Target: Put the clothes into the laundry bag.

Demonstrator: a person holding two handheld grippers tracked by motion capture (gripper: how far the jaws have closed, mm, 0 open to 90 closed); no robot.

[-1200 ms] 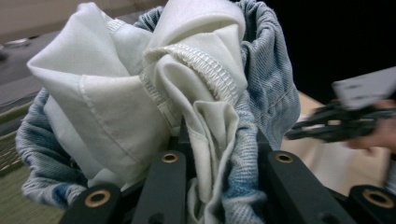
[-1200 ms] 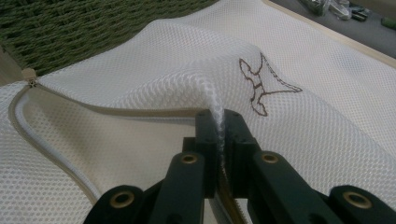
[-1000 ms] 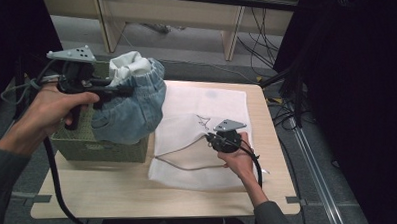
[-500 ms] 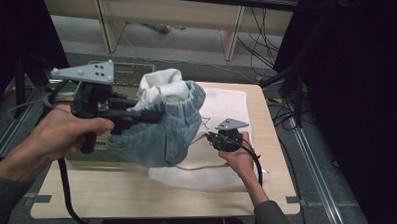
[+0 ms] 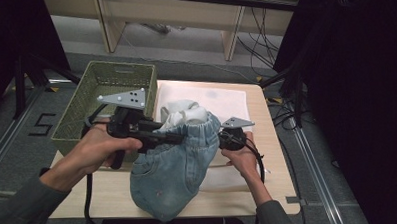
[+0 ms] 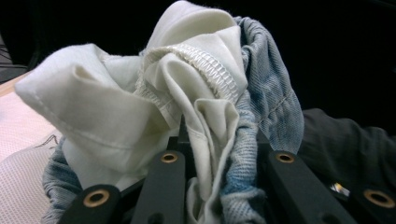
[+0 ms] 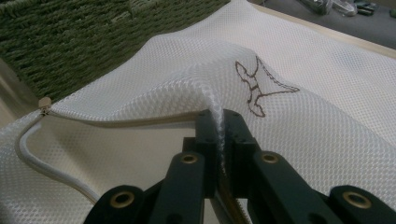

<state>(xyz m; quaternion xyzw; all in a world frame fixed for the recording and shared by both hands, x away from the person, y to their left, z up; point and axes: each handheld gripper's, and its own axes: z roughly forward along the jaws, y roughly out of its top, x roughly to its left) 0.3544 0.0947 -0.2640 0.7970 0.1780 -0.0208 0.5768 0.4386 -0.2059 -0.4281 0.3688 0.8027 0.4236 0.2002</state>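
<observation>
A pair of blue denim shorts (image 5: 173, 173) with a white lining (image 6: 116, 116) hangs from my left gripper (image 5: 185, 137), which is shut on the bunched waistband (image 6: 275, 107). The shorts dangle over the near part of a white mesh laundry bag (image 5: 221, 98) that lies on the table. My right gripper (image 5: 222, 138) sits just right of the shorts, shut on the bag's upper layer (image 7: 303, 70) and holding it lifted. In the right gripper view the bag's zipper edge (image 7: 28, 140) gapes open to the left of the jaws. A brown stitched figure (image 7: 257, 88) marks the mesh.
A green woven basket (image 5: 110, 75) stands at the table's left, beside the bag. The wooden table (image 5: 284, 189) ends close on the right and front. Cables trail from both grippers. Dark equipment stands to the right, and wooden furniture legs on the floor behind.
My left gripper has carried the shorts from above the basket rightward and down, so they now hang over the mesh bag beside the right gripper. The right gripper has kept still.
</observation>
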